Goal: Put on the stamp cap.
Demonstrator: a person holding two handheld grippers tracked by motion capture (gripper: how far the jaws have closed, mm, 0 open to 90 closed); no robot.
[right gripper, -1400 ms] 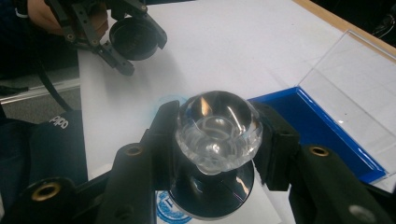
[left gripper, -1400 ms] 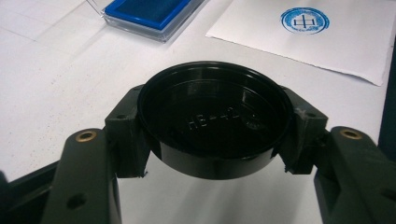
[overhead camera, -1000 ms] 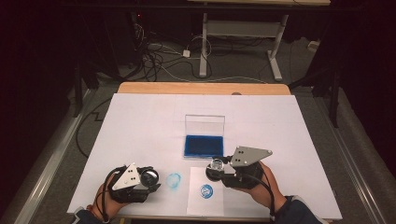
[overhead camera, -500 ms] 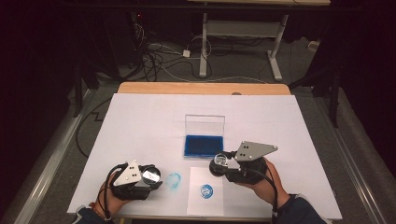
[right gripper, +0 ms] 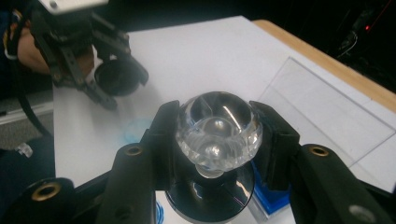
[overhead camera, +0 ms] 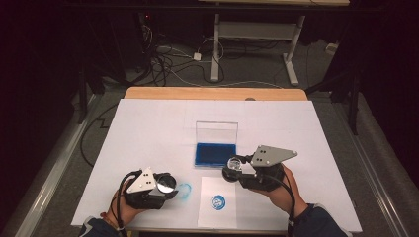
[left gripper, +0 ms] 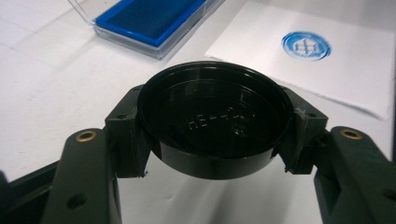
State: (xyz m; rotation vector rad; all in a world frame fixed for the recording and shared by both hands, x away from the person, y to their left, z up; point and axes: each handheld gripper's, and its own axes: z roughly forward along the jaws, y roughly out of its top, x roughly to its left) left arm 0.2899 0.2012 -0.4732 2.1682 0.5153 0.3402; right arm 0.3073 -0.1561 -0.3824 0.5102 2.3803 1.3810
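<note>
Dim room, lit work area

White-covered surface (overhead camera: 148, 128) with a wooden far edge (overhead camera: 212, 93). Beyond it, a grey carpeted floor (overhead camera: 257, 74) strewn with tangled cables (overhead camera: 168, 61) and the white frame of a desk (overhead camera: 257, 34). Surroundings fall into darkness; light falls mainly on the surface.

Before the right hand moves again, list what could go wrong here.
1. The stamp is pinched by its smooth clear knob in the right gripper; it could slip or swivel.
2. It hangs between the open ink pad and the paper that already bears a print; an inked face brushing the sheet would likely smear it.
3. The left gripper holds the black cap by its rim beside a blue smudge on the white table cover; setting it down there may pick up ink.
</note>
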